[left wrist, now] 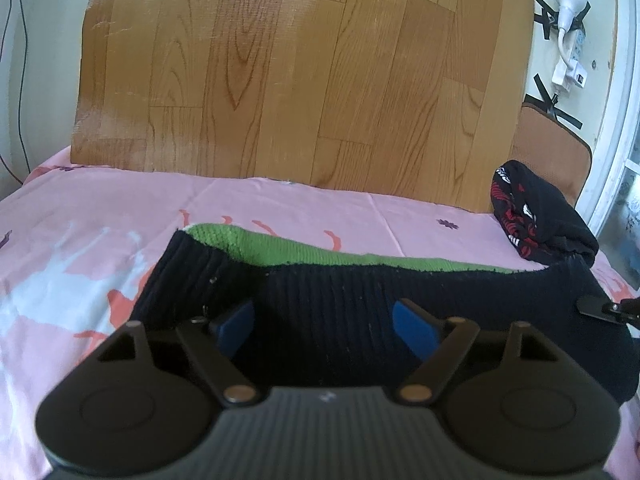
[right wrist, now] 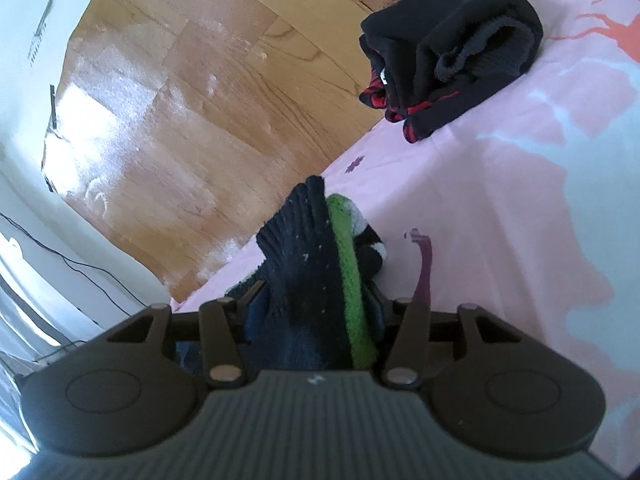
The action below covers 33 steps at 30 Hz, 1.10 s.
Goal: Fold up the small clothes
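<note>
A dark navy sock with a green sole (left wrist: 340, 292) lies stretched left to right on the pink bedsheet (left wrist: 280, 208). My left gripper (left wrist: 324, 328) hovers over its middle, and the blue pads (left wrist: 412, 328) stand wide apart without pressing the fabric. A fingertip of my right gripper (left wrist: 600, 308) shows at the sock's right end. In the right wrist view the sock (right wrist: 304, 240) runs away from me, its near end bunched between the jaws of my right gripper (right wrist: 316, 308). Those jaws stand partly apart and do not visibly squeeze it.
A folded black garment with red pattern (left wrist: 532, 216) (right wrist: 460, 48) sits at the bed's far right corner. A wood-pattern board (left wrist: 300, 72) (right wrist: 180, 120) stands behind the bed. A brown cushion (left wrist: 552, 148) and a white lamp (left wrist: 568, 4) are at the right.
</note>
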### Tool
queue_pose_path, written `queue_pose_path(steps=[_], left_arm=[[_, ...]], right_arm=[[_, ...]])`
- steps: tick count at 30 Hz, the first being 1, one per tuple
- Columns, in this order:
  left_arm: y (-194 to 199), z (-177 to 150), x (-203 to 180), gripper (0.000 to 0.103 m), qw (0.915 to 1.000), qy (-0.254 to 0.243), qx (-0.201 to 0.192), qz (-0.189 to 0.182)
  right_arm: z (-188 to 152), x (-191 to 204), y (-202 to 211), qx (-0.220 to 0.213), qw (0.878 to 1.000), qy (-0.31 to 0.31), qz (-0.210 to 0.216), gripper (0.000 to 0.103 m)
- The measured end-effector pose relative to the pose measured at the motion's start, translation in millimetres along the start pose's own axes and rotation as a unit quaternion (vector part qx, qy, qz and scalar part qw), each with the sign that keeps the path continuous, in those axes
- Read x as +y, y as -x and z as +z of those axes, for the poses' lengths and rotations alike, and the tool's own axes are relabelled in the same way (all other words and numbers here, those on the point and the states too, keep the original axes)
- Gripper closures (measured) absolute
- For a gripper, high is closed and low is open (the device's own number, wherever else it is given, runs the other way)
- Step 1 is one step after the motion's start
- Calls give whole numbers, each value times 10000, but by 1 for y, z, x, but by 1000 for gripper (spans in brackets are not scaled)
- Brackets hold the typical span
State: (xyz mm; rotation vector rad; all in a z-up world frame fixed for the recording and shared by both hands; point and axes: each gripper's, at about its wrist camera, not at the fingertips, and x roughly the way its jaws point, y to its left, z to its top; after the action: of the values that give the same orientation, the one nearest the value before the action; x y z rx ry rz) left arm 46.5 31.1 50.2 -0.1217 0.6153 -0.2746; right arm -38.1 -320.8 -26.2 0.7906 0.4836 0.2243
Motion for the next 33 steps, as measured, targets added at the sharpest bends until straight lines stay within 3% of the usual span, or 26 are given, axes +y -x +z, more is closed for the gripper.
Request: queue_pose_path(steps=[12, 21, 33], left_arm=[[2, -4, -10, 24, 9993, -301, -35, 235], [3, -3, -8, 23, 9994, -301, -17, 176], [3, -2, -6, 15, 9993, -336, 45, 137]], right_arm=[[-2, -1, -1, -66, 9999, -1, -77, 52], [-2, 3, -3, -60, 9997, 136, -209, 52], [0, -5, 2, -138, 9998, -141, 97, 50]])
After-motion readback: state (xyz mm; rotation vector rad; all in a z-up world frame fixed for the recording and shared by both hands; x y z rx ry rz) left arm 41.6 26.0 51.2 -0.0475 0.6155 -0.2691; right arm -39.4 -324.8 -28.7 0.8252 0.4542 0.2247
